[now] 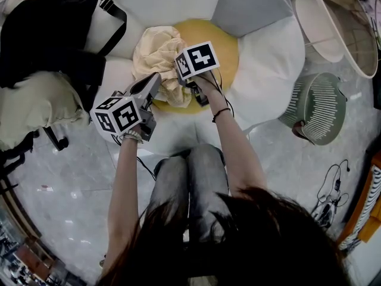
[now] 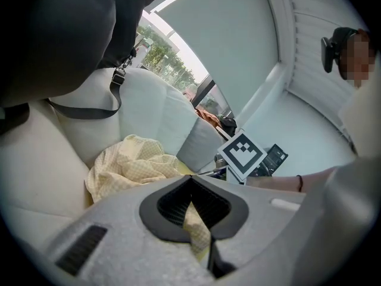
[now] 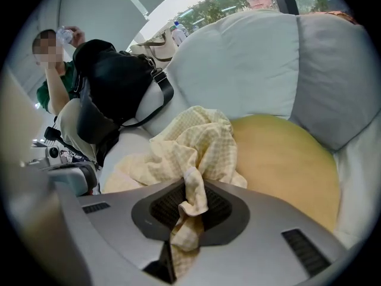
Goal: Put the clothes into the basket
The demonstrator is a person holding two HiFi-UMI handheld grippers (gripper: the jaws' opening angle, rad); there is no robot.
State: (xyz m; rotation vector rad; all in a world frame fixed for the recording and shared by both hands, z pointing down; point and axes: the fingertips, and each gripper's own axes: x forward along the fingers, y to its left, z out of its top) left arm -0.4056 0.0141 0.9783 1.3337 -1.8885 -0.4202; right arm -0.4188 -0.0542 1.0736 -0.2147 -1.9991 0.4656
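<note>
In the left gripper view, the left gripper (image 2: 191, 190) has its grey jaws pressed together on a thin fold of the shirt (image 2: 128, 162), a soft, pale yellow checked cloth. The rest of the shirt lies crumpled just ahead on the padded white seat (image 2: 36, 159). A black bag (image 2: 53, 34) with a strap leans over the seat's left side. A smooth grey cushion (image 2: 199, 145) stands behind the cloth.

In the right gripper view, the right gripper (image 3: 189, 189) pinches another twisted fold of the same shirt between its ribbed black pads. The heap lies at the left edge of a round yellow cushion (image 3: 286, 165), whose right half is bare.

In the head view, both grippers meet at the near edge of the heap, on the rounded, petal-shaped seat. The basket (image 1: 312, 107), green with slatted sides, stands on the glossy marble floor (image 1: 77, 183) to the right, well apart from the shirt. Bare floor lies between the basket and the seat.
</note>
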